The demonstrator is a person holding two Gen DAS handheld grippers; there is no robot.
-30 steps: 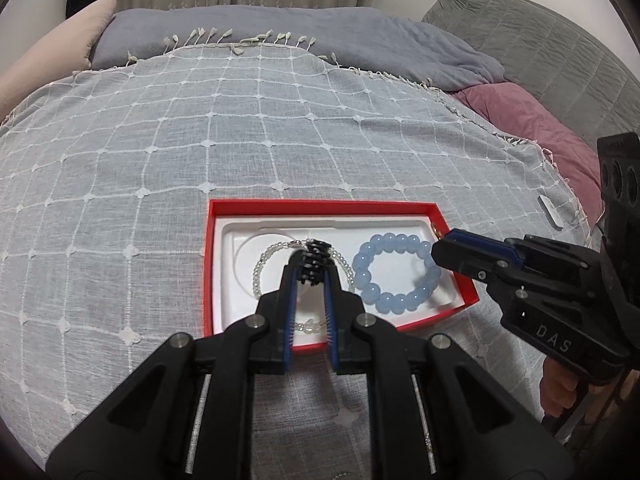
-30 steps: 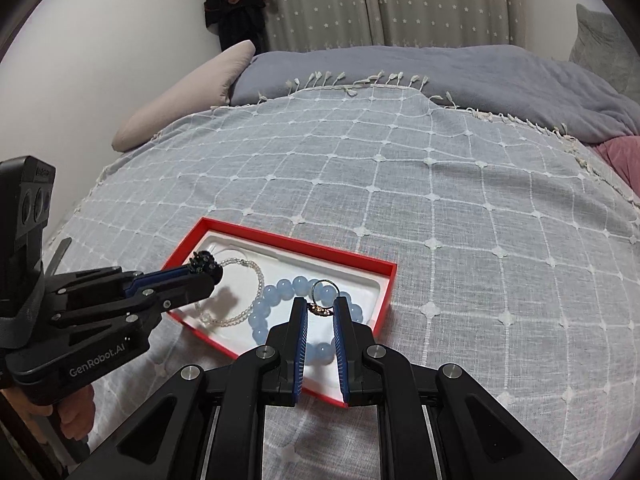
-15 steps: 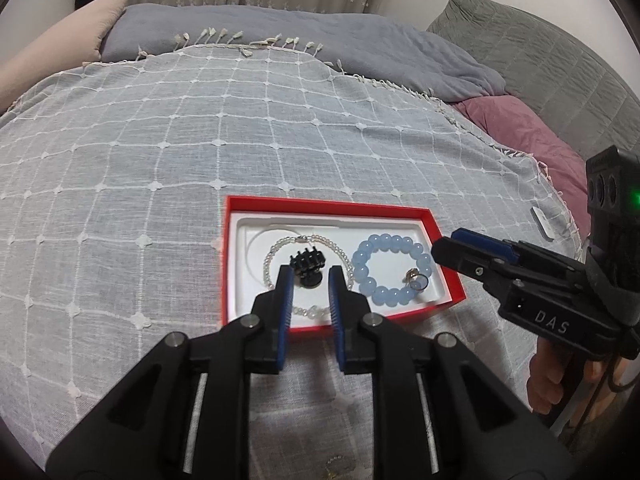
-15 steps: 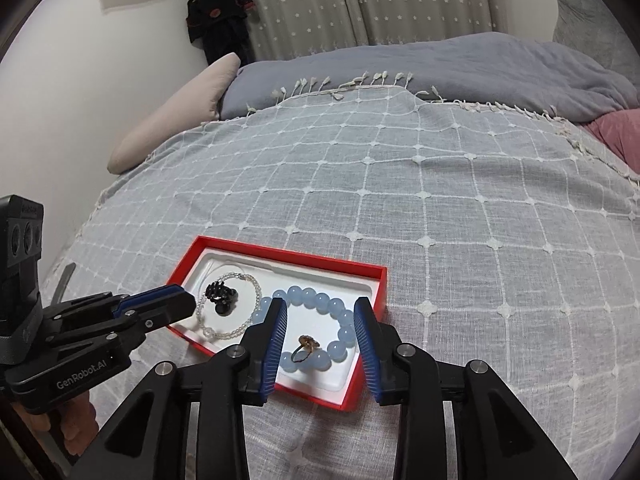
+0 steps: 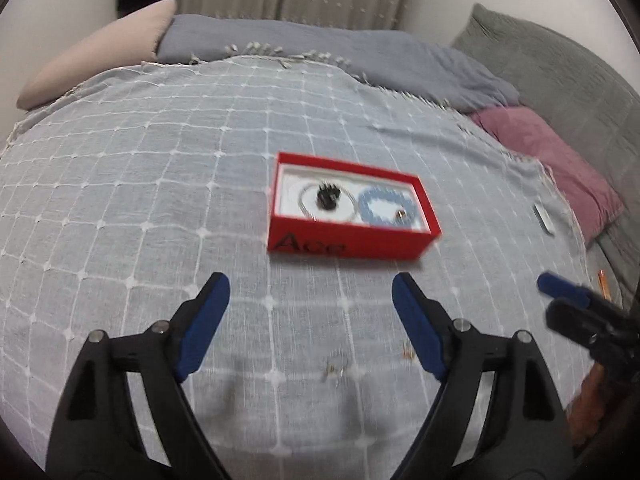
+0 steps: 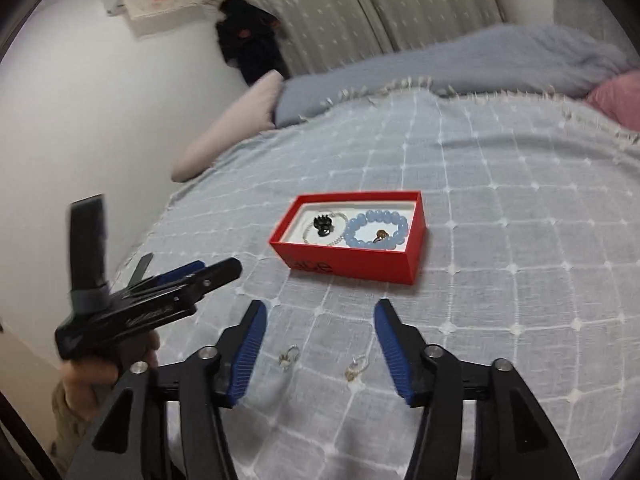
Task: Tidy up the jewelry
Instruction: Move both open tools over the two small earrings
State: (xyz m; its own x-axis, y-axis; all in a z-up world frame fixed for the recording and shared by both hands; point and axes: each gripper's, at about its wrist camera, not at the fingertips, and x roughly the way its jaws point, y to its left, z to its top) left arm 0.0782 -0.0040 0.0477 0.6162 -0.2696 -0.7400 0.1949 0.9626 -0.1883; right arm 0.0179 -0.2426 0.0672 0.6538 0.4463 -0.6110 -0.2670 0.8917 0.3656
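A red box (image 5: 352,246) (image 6: 352,258) stands on the grey checked bedspread. Inside it lie a clear bead bracelet (image 6: 310,234), a black hair claw (image 5: 328,196) (image 6: 323,226), a blue bead bracelet (image 5: 386,208) (image 6: 376,228) and a gold ring (image 5: 401,214) (image 6: 381,234). My left gripper (image 5: 306,294) hangs short of the box, its jaws opening with nothing between them. My right gripper (image 6: 320,316) is also back from the box, jaws opening and empty. Two small rings (image 6: 289,355) (image 6: 356,366) lie on the cloth between the right fingers; a blurred small piece (image 5: 334,366) shows in the left wrist view.
Pillows, a pink cushion (image 5: 552,160) and a grey-blue blanket (image 5: 320,52) lie at the bed's far side. A small white object (image 5: 544,218) rests near the right edge of the bedspread. A hand (image 6: 92,376) holds the left gripper at the bed's left edge.
Both grippers let go of the hair claw and the gold ring into the box, opened wide and drew back and up from it.
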